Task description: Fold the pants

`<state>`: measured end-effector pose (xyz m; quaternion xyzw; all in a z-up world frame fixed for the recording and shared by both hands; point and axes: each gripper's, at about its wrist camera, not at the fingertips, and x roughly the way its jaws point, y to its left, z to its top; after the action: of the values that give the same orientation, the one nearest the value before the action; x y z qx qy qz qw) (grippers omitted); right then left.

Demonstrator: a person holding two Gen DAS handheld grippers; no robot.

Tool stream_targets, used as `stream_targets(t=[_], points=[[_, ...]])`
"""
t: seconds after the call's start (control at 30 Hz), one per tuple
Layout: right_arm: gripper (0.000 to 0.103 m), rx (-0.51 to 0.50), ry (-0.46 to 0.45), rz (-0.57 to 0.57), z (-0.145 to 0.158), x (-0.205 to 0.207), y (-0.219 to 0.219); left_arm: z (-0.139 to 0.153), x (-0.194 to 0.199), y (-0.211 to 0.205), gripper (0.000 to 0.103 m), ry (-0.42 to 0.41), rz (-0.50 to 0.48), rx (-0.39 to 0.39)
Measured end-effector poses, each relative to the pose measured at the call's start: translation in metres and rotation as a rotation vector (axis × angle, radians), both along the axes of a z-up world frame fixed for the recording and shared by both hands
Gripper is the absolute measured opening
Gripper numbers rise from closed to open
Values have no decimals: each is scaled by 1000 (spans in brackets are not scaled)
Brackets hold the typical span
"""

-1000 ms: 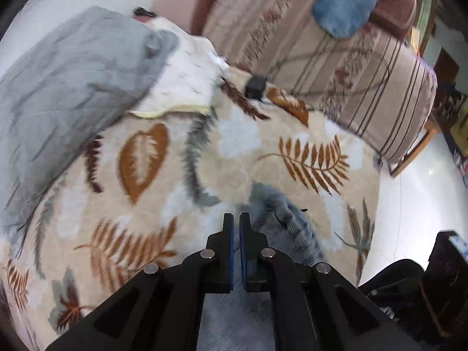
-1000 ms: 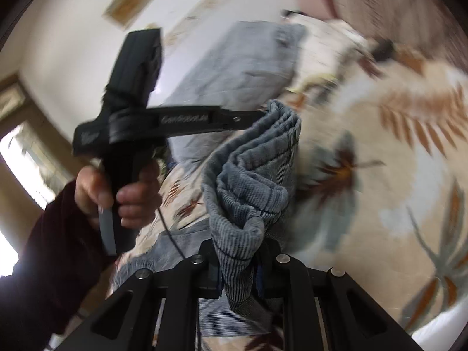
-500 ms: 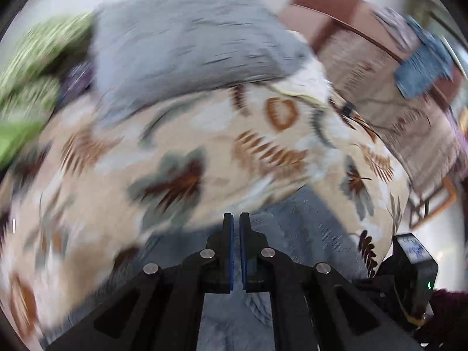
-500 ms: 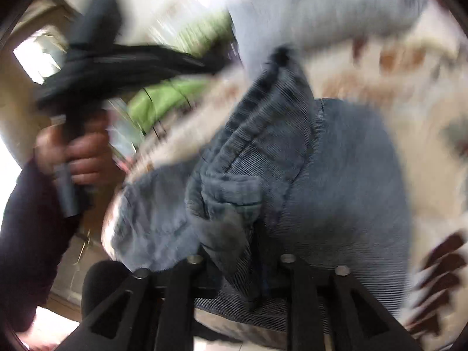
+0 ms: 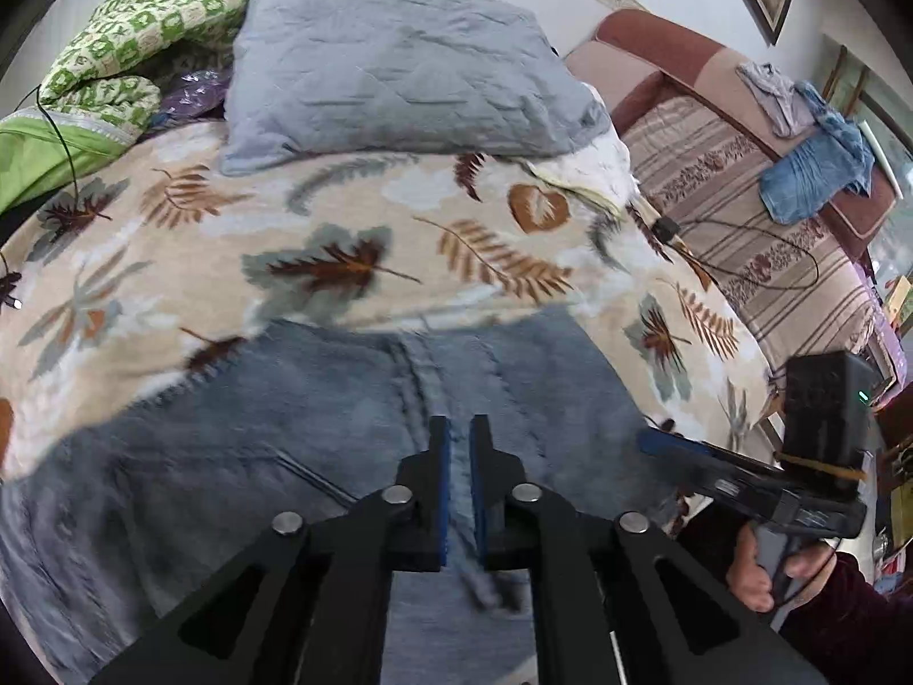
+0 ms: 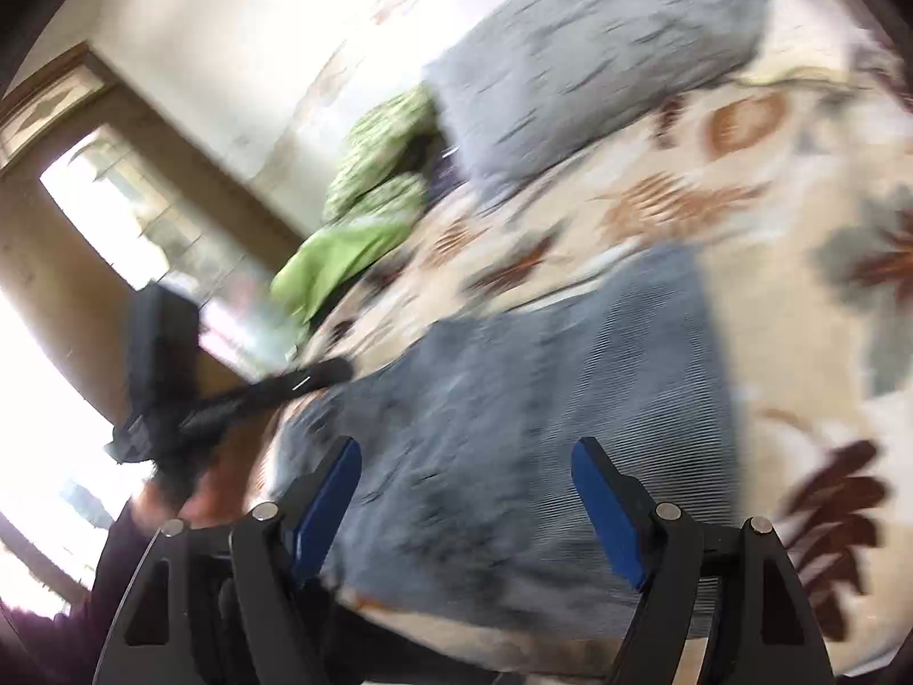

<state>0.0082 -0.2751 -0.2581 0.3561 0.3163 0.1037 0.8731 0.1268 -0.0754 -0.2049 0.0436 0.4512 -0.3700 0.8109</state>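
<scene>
Right tongs released, pants down on the bed

My right tongs (image 6: 465, 505) are standing wide open now; a second ago they were clamping the bunched waistband in the air. The pants (image 5: 319, 434) are lying spread on the leaf-print blanket (image 5: 354, 228), below the grey pillow (image 5: 394, 68), no longer hanging. My left tongs (image 5: 459, 456) are staying nearly closed, a thin gap between the blue pads, hovering over the pants' centre seam; cannot tell if they are pinching any fabric.
</scene>
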Motion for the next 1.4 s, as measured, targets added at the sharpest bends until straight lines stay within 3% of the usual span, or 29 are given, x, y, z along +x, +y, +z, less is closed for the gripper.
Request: stream_targets(t=[0.03,0.07,0.1,0.17,0.3,0.47,0.63,0.7,0.8,0.87,1.03,1.2,1.4], points=[[68,0,35,-12,-6,3,-4,-3,-4,-5,21,0,-1,10],[61,-6,78,-11,-13,7,-4,-9,-13,-15,33,-16,-8,44],[59,-31,137,1,-21,13,-1,-16,-18,-22,41,-31,-11,88],[49,-97,203,8,-29,23,5,-36,-27,-35,41,-12,-25,198],[47,-148,216,33,-25,21,13,-66,-50,-33,41,15,-52,311],[47,-204,177,56,-4,31,23,-63,-62,-15,41,10,-39,272],[47,-230,145,85,10,67,31,-39,-74,3,42,-107,57,271],[47,-237,186,120,3,86,39,-28,-73,17,62,-144,136,286],[47,-324,238,157,-9,103,62,-10,-66,40,71,-214,279,307],[47,-435,216,171,-7,97,77,1,-60,55,72,-232,350,309],[48,-465,231,191,-11,73,87,30,-52,91,74,-293,508,305],[47,-530,263,222,-8,50,106,55,-56,113,79,-382,597,309],[47,-454,236,235,23,43,115,74,-63,137,81,-429,661,310]])
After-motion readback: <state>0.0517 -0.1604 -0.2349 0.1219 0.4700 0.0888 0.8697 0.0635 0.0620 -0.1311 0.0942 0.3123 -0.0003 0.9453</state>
